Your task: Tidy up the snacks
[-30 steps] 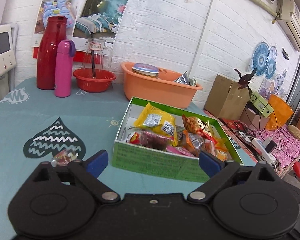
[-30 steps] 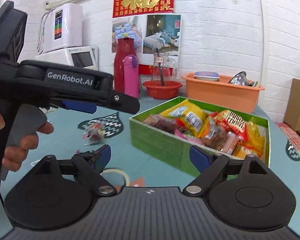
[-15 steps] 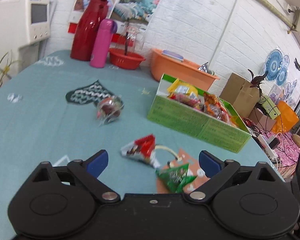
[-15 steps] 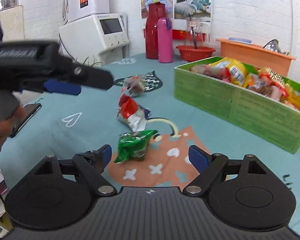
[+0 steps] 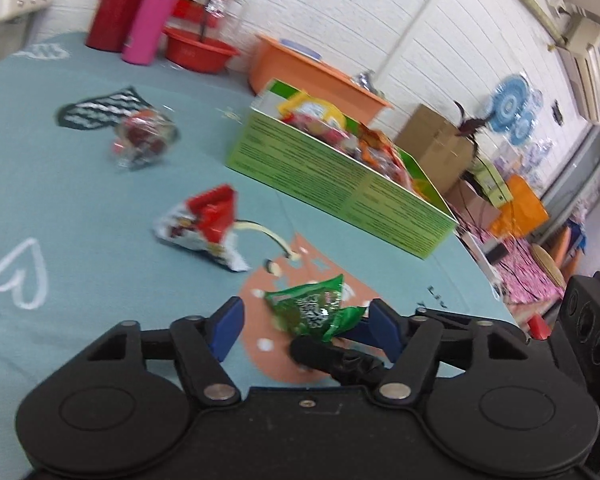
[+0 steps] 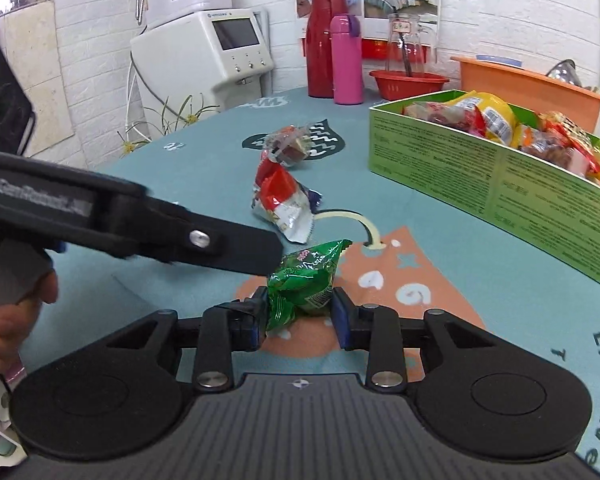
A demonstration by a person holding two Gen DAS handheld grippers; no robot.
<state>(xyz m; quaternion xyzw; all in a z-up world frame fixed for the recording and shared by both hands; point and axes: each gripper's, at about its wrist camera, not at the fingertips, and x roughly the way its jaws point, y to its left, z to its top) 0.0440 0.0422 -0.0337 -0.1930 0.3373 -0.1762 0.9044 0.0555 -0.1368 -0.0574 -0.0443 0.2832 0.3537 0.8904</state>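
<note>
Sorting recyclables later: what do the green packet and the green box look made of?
Green packet: thin glossy plastic film, apparently; it crinkles and glints. Green box: probably printed cardboard, with flat matte walls and crisp folded corners.

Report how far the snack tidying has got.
Done: the green box already holds many packets. In hand: the right gripper is closing on the green snack packet; the left gripper stands open beside it. Left: the red-and-white packet and the clear-wrapped snack lie on the table.
</note>
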